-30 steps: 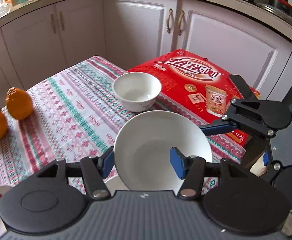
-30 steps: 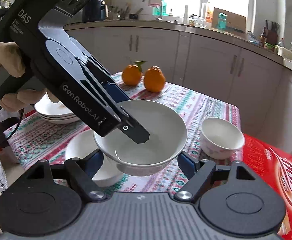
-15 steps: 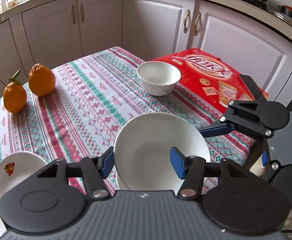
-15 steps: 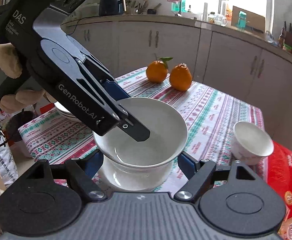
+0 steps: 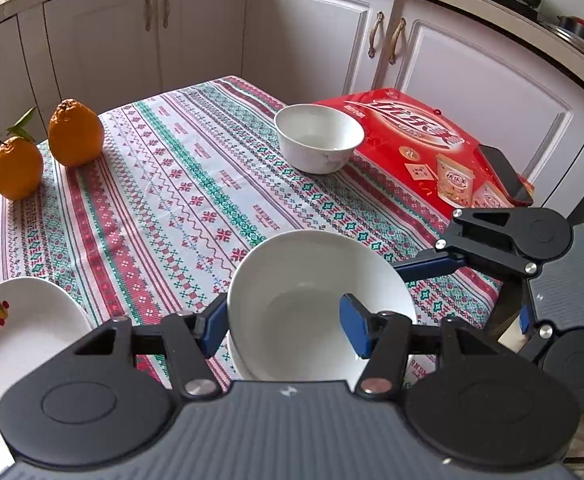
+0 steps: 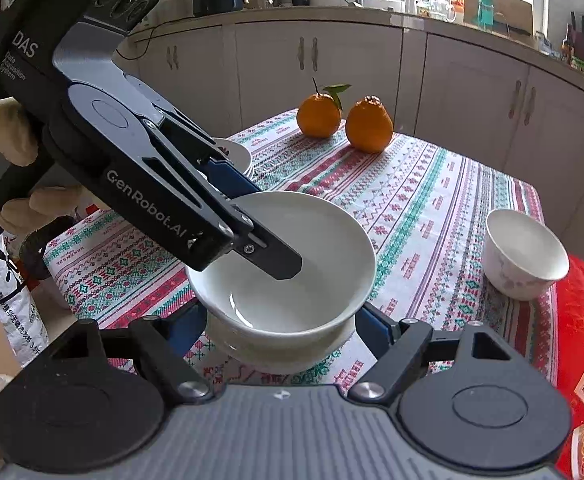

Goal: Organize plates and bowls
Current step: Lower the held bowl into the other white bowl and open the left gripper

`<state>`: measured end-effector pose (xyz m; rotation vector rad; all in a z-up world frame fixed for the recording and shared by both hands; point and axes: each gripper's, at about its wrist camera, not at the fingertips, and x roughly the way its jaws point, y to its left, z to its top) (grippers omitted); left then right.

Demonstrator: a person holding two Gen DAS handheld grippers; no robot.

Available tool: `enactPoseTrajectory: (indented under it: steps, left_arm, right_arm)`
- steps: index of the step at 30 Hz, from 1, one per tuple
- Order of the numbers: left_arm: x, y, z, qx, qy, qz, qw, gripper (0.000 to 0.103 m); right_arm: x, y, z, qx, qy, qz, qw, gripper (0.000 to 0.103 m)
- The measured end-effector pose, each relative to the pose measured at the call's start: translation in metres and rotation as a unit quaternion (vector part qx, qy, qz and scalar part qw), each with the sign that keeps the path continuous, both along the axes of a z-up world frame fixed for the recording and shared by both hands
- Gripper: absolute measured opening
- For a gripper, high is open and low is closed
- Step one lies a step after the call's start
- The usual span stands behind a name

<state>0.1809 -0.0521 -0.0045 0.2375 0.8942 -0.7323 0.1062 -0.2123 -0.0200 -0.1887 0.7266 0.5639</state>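
Kitchen table near edge: left gripper pinches rim of glazed, slippery, breakable bowl; right gripper jaws half-open, straddling it, contact unclear.

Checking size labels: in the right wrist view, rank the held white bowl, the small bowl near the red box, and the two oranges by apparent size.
1. Held white bowl, though nearest the camera.
2. Small bowl.
3. Two oranges, alike; not ranked between themselves.
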Motion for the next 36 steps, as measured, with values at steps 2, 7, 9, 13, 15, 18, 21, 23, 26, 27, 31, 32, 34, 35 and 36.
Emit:
enactPoseTrajectory:
  steps: [2, 7, 9, 13, 15, 18, 21, 23, 26, 27, 31, 32, 34, 35, 36]
  left_arm:
    - [0.000, -0.001, -0.002, -0.001, 0.002, -0.001, 1.0000, 0.057]
    - [0.001, 0.000, -0.006, -0.003, 0.008, 0.000, 1.0000, 0.057]
    - [0.002, 0.000, -0.007, -0.003, 0.010, 0.000, 0.9999, 0.057]
    - [0.003, 0.001, -0.008, -0.007, 0.011, 0.000, 0.9999, 0.057]
    - [0.003, 0.001, -0.009, -0.007, 0.012, 0.000, 0.9999, 0.057]
    - [0.003, 0.001, -0.011, -0.007, 0.013, 0.000, 0.9999, 0.057]
    - [0.003, 0.002, -0.013, -0.011, 0.013, 0.000, 0.9999, 0.060]
    - [0.004, 0.003, -0.013, -0.014, 0.014, 0.001, 0.9998, 0.066]
    - [0.003, 0.003, -0.011, -0.010, 0.007, 0.005, 0.9999, 0.072]
    - [0.003, 0.003, -0.009, -0.011, 0.004, 0.005, 0.9999, 0.073]
    - [0.004, 0.002, -0.001, -0.009, -0.009, 0.003, 0.9999, 0.073]
    - [0.004, 0.001, 0.002, -0.007, -0.013, 0.002, 0.9999, 0.073]
    - [0.005, -0.003, 0.006, -0.003, -0.021, -0.003, 0.9998, 0.078]
    - [0.005, -0.006, 0.008, -0.002, -0.026, -0.006, 0.9996, 0.079]
    - [0.006, -0.009, 0.011, -0.001, -0.030, -0.010, 0.9995, 0.080]
  right_arm:
    - [0.001, -0.001, -0.001, 0.001, 0.005, -0.001, 1.000, 0.085]
    - [0.001, 0.000, -0.004, -0.003, 0.009, -0.001, 1.000, 0.085]
    - [0.001, 0.000, -0.004, -0.004, 0.009, 0.000, 1.000, 0.085]
    - [0.002, 0.000, -0.005, -0.008, 0.009, 0.000, 1.000, 0.085]
    - [0.002, 0.000, -0.005, -0.008, 0.010, 0.000, 1.000, 0.085]
    - [0.002, 0.000, -0.007, -0.008, 0.010, 0.000, 1.000, 0.085]
    - [0.001, 0.001, -0.007, -0.010, 0.009, 0.000, 1.000, 0.085]
    - [0.001, 0.001, -0.007, -0.009, 0.009, 0.001, 1.000, 0.085]
    - [-0.002, -0.001, -0.004, -0.004, -0.003, 0.001, 1.000, 0.098]
    - [-0.004, -0.002, -0.001, 0.001, -0.008, 0.002, 1.000, 0.100]
    - [-0.008, -0.006, 0.008, 0.006, -0.021, 0.003, 1.000, 0.100]
    - [-0.009, -0.007, 0.009, 0.004, -0.025, 0.000, 1.000, 0.100]
    - [-0.010, -0.012, 0.012, 0.000, -0.031, -0.006, 0.999, 0.101]
    - [-0.010, -0.015, 0.014, 0.000, -0.034, -0.011, 0.999, 0.101]
    - [-0.010, -0.019, 0.016, 0.001, -0.037, -0.016, 0.999, 0.101]
